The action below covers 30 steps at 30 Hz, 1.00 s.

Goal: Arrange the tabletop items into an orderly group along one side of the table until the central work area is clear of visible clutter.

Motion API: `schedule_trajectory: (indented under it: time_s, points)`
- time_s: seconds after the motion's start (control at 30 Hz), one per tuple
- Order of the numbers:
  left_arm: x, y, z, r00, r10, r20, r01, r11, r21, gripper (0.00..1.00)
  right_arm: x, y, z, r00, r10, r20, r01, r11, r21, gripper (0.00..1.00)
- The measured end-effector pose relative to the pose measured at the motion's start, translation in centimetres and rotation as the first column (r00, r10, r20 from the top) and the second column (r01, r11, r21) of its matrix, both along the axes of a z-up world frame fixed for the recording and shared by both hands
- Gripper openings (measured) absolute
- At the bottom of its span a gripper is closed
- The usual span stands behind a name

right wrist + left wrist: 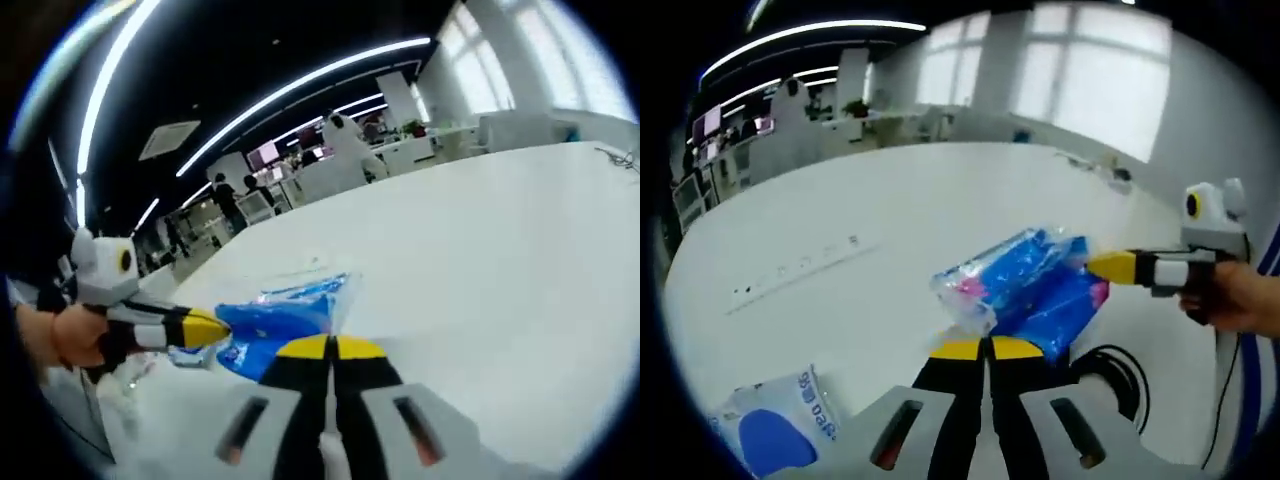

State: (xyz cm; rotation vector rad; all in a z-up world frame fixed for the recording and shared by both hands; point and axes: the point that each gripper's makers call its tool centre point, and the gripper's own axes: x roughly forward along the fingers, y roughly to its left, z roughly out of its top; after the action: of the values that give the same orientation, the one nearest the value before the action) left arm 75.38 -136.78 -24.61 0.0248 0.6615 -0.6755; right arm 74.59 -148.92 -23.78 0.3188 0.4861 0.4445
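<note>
left gripper (988, 349): lower centre of the left gripper view, yellow-tipped black jaws pressed together, clamped on the near edge of the pack
right gripper (330, 348): lower centre of the right gripper view, jaws together, pinching the pack's edge; in the left gripper view it comes in from the right edge (1110, 266), yellow tip touching the pack's far right end
blue clear-plastic crinkly pack (1025, 288): centre of the left gripper view, pink patch on its left end, held between both grippers, tilted up to the right; cannot tell if it is off the bench or resting on it; in the right gripper view (285, 322) just left of centre
left gripper in right gripper view (205, 328): enters from the left edge, yellow tip on the pack's left side
hand (1230, 295): right edge of the left gripper view, gripping the right gripper's handle
other hand (70, 335): left edge of the right gripper view, on the left gripper's handle
white bench (900, 215): wide, takes up the middle of both views
white pouch with blue round label (775, 425): lower left of the left gripper view, flat on the bench, well apart from the pack
black cable loop (1120, 370): lower right of the left gripper view, on the bench, just beside the pack
power strip in bench (790, 272): left of centre, long and pale, flush
</note>
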Motion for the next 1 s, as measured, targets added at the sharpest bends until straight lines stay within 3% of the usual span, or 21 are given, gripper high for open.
schedule_trajectory:
  time_s: [0.27,1.0]
  points:
    - [0.4,0.0,-2.4,0.999,-0.004,-0.043,0.004,1.000,0.015,0.00,0.3,0.1,-2.8,0.998,-0.002,-0.057,0.001,1.000,-0.009,0.00]
    - [0.2,0.2,-4.2,0.996,0.006,-0.093,-0.004,1.000,0.021,0.00,0.5,-0.3,-5.2,0.994,-0.011,-0.108,0.008,0.999,-0.033,0.01]
